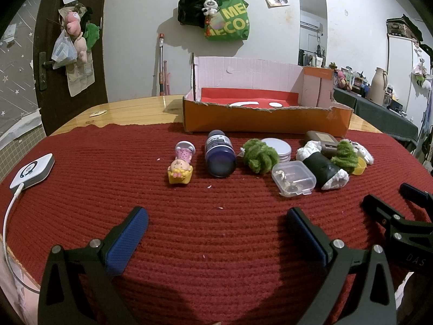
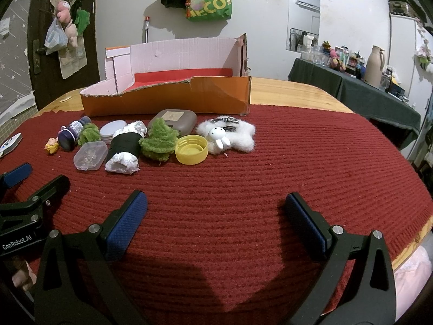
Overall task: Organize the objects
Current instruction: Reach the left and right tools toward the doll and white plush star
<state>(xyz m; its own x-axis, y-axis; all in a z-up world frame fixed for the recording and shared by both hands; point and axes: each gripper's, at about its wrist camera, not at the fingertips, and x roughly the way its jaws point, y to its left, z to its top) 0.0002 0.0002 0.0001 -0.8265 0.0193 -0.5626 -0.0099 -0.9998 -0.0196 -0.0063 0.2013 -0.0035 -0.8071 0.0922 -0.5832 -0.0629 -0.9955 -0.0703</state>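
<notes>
We see a green printed tote bag (image 1: 228,19) hanging on the white wall beside a black leather backpack (image 1: 190,5). A dark wooden door (image 1: 70,54) carries pink plush toys (image 1: 74,27). A beige tall jug (image 2: 374,62) stands on the dark-clothed side table (image 2: 351,86). A white square charger (image 1: 32,170) lies on our red knitted mat (image 1: 216,230).

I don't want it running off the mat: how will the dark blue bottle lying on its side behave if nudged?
The dark blue bottle lies on its round side, so it would probably roll sideways. The ribbed red mat may slow it. It looks rigid, so likely no flexing.
</notes>
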